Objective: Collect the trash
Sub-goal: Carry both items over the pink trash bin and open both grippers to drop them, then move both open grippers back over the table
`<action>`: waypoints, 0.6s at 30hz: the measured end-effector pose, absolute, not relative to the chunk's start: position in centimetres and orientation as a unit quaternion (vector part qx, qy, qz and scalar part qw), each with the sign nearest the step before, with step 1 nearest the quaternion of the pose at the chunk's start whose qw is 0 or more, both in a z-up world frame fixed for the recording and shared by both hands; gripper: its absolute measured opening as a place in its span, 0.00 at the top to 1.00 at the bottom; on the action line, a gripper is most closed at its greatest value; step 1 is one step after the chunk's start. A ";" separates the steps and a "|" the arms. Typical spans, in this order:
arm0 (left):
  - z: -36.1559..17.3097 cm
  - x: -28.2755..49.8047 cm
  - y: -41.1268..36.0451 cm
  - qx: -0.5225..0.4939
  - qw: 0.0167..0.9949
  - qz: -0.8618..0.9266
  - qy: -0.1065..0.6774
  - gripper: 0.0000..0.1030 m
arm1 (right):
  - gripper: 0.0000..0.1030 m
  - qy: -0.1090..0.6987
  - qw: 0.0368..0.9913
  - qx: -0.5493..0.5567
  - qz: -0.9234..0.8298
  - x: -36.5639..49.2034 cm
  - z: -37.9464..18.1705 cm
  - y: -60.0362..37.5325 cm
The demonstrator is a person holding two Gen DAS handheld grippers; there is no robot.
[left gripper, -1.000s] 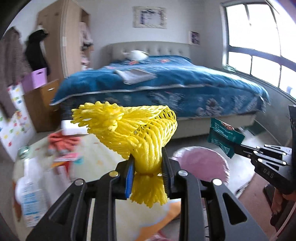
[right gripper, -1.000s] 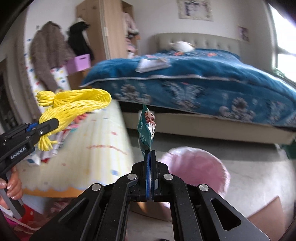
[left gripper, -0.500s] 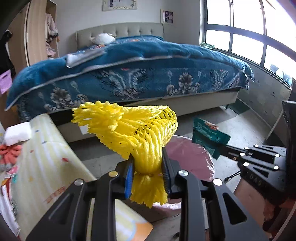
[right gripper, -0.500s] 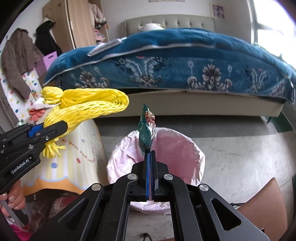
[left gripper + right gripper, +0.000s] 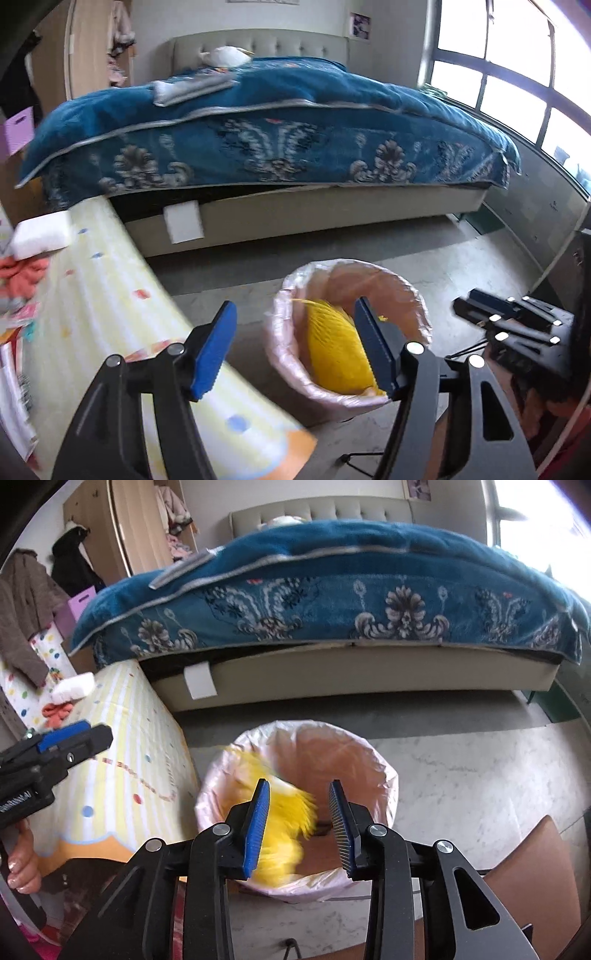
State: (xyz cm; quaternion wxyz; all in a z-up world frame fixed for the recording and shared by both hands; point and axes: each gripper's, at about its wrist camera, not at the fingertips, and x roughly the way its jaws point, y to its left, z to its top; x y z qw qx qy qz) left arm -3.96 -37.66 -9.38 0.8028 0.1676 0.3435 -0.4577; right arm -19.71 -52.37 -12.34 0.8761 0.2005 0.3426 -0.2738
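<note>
A bin lined with a pink bag [image 5: 280,354] [image 5: 384,775] stands on the grey floor before the bed. The yellow foam net [image 5: 334,347] [image 5: 284,812] lies inside it, blurred in the right wrist view. My left gripper [image 5: 295,345] is open and empty above the bin's left rim; it also shows at the left of the right wrist view [image 5: 70,738]. My right gripper [image 5: 301,823] is open and empty above the bin; it also shows at the right of the left wrist view [image 5: 517,317]. The green wrapper is out of sight.
A low table with a yellow striped cloth [image 5: 110,314] [image 5: 122,746] stands left of the bin, with a white sponge [image 5: 40,232] and orange cloth [image 5: 22,269] on it. The blue-covered bed [image 5: 277,140] is behind. A brown board [image 5: 532,878] lies at the right.
Both grippers have opened over the bin. The yellow net has dropped from the left gripper into the bin, and the green wrapper has left the right gripper.
</note>
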 end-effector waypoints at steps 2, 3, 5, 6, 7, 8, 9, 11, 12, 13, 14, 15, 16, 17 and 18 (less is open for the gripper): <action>-8.6 -3.8 -35.7 0.164 0.816 -0.440 0.338 0.37 | 0.66 0.327 0.889 0.191 -0.257 -19.7 -10.8 -50.8; -8.3 -3.6 -34.7 0.161 0.821 -0.433 0.335 0.37 | 0.66 0.319 0.896 0.186 -0.247 -19.5 -10.1 -49.9; -7.4 -3.3 -32.5 0.153 0.835 -0.412 0.331 0.37 | 0.66 0.313 0.905 0.180 -0.226 -19.1 -9.1 -48.6; -7.0 -3.2 -31.2 0.147 0.841 -0.405 0.329 0.37 | 0.66 0.311 0.911 0.174 -0.209 -18.6 -8.5 -47.3; -6.7 -3.1 -30.3 0.143 0.844 -0.399 0.328 0.37 | 0.66 0.311 0.913 0.171 -0.203 -18.4 -8.2 -46.7; -6.3 -3.0 -28.6 0.138 0.852 -0.385 0.326 0.37 | 0.66 0.312 0.915 0.166 -0.193 -17.9 -7.8 -45.7; -6.0 -2.9 -27.5 0.135 0.857 -0.377 0.324 0.37 | 0.66 0.314 0.919 0.162 -0.177 -17.2 -7.4 -44.4; -5.4 -2.6 -24.9 0.129 0.867 -0.357 0.322 0.35 | 0.66 0.315 0.923 0.156 -0.158 -16.3 -6.9 -42.6; -5.3 -2.5 -23.7 0.127 0.872 -0.346 0.321 0.35 | 0.66 0.318 0.925 0.149 -0.145 -15.5 -6.6 -41.4; -5.1 -2.4 -22.4 0.124 0.877 -0.335 0.320 0.34 | 0.66 0.319 0.927 0.144 -0.138 -15.1 -6.5 -40.6; -4.8 -2.1 -20.5 0.119 0.884 -0.319 0.320 0.34 | 0.65 0.321 0.929 0.135 -0.126 -14.2 -6.2 -39.4; -4.7 -1.9 -19.0 0.114 0.889 -0.306 0.320 0.33 | 0.62 0.322 0.931 0.129 -0.117 -13.6 -6.1 -38.5; -4.6 -1.7 -17.9 0.111 0.893 -0.296 0.321 0.33 | 0.61 0.325 0.932 0.122 -0.103 -12.9 -5.9 -37.3; -4.5 -1.3 -16.2 0.104 0.898 -0.280 0.322 0.31 | 0.58 0.328 0.934 0.111 -0.083 -11.8 -5.8 -35.6; -4.4 -1.0 -14.6 0.097 0.903 -0.264 0.324 0.28 | 0.54 0.330 0.935 0.106 -0.077 -11.4 -5.8 -34.9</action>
